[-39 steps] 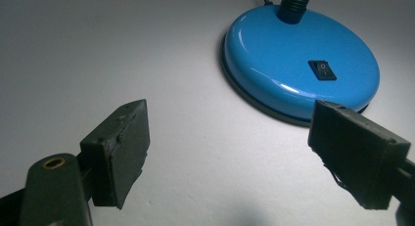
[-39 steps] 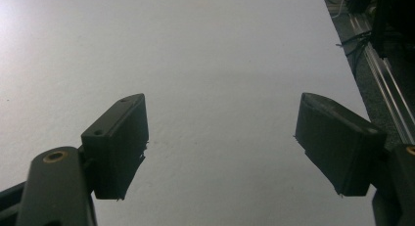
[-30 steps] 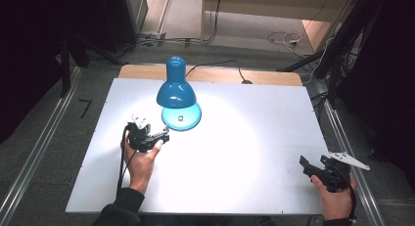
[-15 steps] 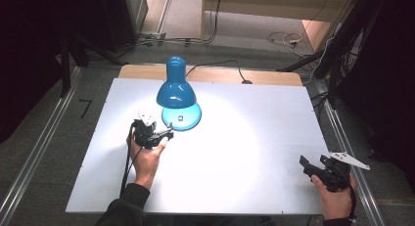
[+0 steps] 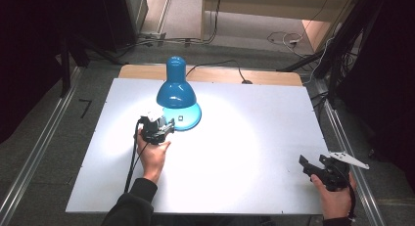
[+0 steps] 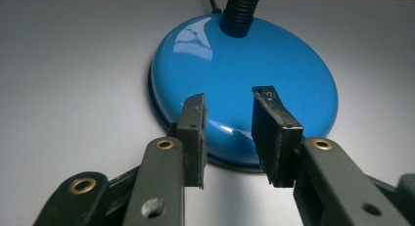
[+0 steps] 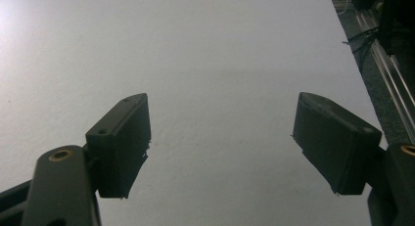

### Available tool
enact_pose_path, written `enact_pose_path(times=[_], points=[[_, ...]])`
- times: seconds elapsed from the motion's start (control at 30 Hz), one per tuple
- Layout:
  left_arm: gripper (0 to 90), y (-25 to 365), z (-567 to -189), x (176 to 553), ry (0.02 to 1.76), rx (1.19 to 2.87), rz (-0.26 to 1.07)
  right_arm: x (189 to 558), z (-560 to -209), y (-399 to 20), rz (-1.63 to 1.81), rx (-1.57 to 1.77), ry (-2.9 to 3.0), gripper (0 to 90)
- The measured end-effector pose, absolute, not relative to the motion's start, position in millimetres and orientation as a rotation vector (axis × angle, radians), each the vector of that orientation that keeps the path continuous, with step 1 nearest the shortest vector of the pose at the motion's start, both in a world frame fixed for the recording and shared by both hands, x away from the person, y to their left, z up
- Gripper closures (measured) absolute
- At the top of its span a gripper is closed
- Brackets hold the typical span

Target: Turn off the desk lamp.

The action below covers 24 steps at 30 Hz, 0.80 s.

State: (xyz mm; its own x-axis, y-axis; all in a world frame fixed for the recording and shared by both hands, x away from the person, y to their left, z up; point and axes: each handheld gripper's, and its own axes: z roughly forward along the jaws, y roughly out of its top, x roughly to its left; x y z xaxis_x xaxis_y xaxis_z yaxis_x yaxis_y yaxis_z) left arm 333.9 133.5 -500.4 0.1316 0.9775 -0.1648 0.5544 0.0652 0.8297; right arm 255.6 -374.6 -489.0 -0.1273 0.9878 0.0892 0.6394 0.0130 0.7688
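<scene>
High view first: a blue desk lamp (image 5: 176, 89) stands lit near the far edge of the white table (image 5: 254, 138), its round base (image 5: 188, 117) under the shade. The left gripper (image 5: 165, 128) sits just beside that base, held in the person's left hand (image 5: 152, 155). The right gripper (image 5: 308, 165) rests well apart, near the table's near right corner.

Left gripper view: the jaws stand a little apart with nothing between them, poised over the near rim of the glossy blue base (image 6: 244, 84); a ribbed neck (image 6: 241, 11) rises from it.

Right gripper view: the jaws gape wide over bare table (image 7: 210, 64).
</scene>
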Motion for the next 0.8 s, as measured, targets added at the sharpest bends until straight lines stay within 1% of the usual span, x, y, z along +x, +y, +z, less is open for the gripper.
enact_pose_path(times=[0.03, 0.1, 0.13, 0.27, 0.5, 0.8], points=[[72.8, 132.7, -500.1, 334.4, 1.522, 1.599, 0.656, 255.7, -489.1, -374.9, 0.945, 1.662, 1.811, 20.9], [87.9, 130.0, -499.0, 335.4, 1.493, 1.605, 0.657, 255.8, -489.1, -375.3, 0.944, 1.663, 1.81, 21.2], [90.0, 128.6, -498.5, 336.1, 1.481, 1.608, 0.656, 255.7, -489.1, -375.4, 0.946, 1.664, 1.809, 21.2], [90.0, 124.2, -498.2, 340.5, 1.454, 1.629, 0.63, 255.7, -489.2, -375.1, 0.948, 1.662, 1.812, 21.4], [90.0, 117.5, -500.1, 348.4, 1.452, 1.658, 0.629, 255.7, -489.2, -376.4, 0.955, 1.665, 1.81, 21.7], [90.0, 115.2, -502.1, 353.7, 1.461, 1.65, 0.619, 256.1, -489.9, -378.2, 0.956, 1.667, 1.812, 21.9]])
